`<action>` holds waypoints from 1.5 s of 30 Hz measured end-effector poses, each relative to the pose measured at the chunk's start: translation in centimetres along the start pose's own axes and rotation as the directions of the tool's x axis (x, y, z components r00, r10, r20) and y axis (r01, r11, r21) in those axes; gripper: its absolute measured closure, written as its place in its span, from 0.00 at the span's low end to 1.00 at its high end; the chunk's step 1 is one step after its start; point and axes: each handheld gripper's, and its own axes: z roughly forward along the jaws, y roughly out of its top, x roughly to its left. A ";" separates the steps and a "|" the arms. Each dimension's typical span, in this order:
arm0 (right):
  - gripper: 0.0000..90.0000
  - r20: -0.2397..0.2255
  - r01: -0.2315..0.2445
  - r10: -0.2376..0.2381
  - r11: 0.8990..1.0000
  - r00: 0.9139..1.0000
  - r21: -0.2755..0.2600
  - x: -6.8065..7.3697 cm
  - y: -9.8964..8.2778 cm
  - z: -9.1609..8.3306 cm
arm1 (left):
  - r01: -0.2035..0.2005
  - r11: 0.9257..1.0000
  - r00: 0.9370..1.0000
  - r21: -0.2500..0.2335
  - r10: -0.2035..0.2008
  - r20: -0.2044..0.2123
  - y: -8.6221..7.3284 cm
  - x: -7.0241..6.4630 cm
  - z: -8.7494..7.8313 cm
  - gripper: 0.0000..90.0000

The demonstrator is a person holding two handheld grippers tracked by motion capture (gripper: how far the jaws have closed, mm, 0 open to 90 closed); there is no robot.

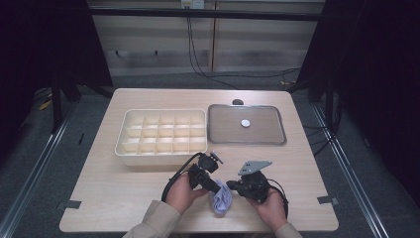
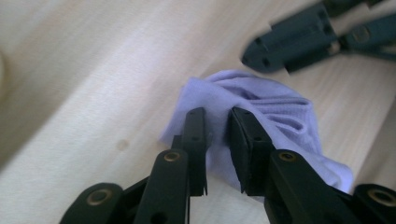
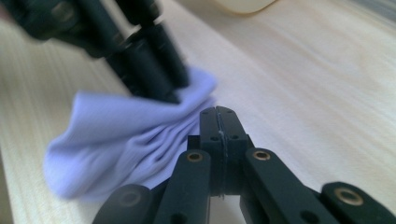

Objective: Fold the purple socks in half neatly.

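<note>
1. The lilac cloth [image 1: 221, 199] lies crumpled on the desk [image 1: 124, 198] near its front edge, directly between the two hands and well apart from the cream compartment box [image 1: 161, 135] and the metal tray [image 1: 246, 124] farther back.
2. The left hand-held gripper [image 1: 216, 187] reaches into the cloth from the left. In the left gripper view its jaws stand a narrow gap apart, with a raised fold of the cloth [image 2: 261, 116] in that gap; whether the pads truly pinch it I cannot tell, though the grip looks light at best.
3. The right hand-held gripper [image 3: 218, 114] has its jaws pressed fully together with nothing visible between them. Its tip sits at the cloth's [image 3: 126, 149] right edge, touching or just beside it.
4. The left hand-held gripper is the nearer one, already in the fabric; the right would have to open before it could take an edge.
5. The cloth's long axis runs roughly from the back left toward the front right of the desk, with the bunched end near the left jaws.
6. It looks thin, soft and finely ribbed, gathered into pleats, so it will likely sag and shift when lifted.
</note>
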 end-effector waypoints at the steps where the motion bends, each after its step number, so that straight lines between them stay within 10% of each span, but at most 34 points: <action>1: 1.00 -0.006 0.007 -0.007 1.000 1.000 0.005 0.1 0.0 0.1 | 0.007 1.000 1.000 0.003 -0.007 0.002 0.0 0.1 0.0 0.84; 19: 1.00 -0.039 0.043 -0.041 0.997 0.998 0.060 1.1 -0.3 1.2 | -0.002 0.999 0.993 -0.036 0.007 0.114 -1.9 -1.1 -2.1 0.81; 33: 1.00 -0.045 0.018 -0.016 0.999 0.999 0.027 0.5 -0.4 0.3 | 0.023 0.999 1.000 -0.022 -0.023 0.013 -1.3 0.9 -0.6 0.79; 45: 1.00 -0.049 0.027 -0.025 0.999 0.998 0.035 0.7 -0.5 0.5 | 0.020 0.998 0.996 -0.060 -0.015 0.085 -2.1 0.3 -3.0 0.77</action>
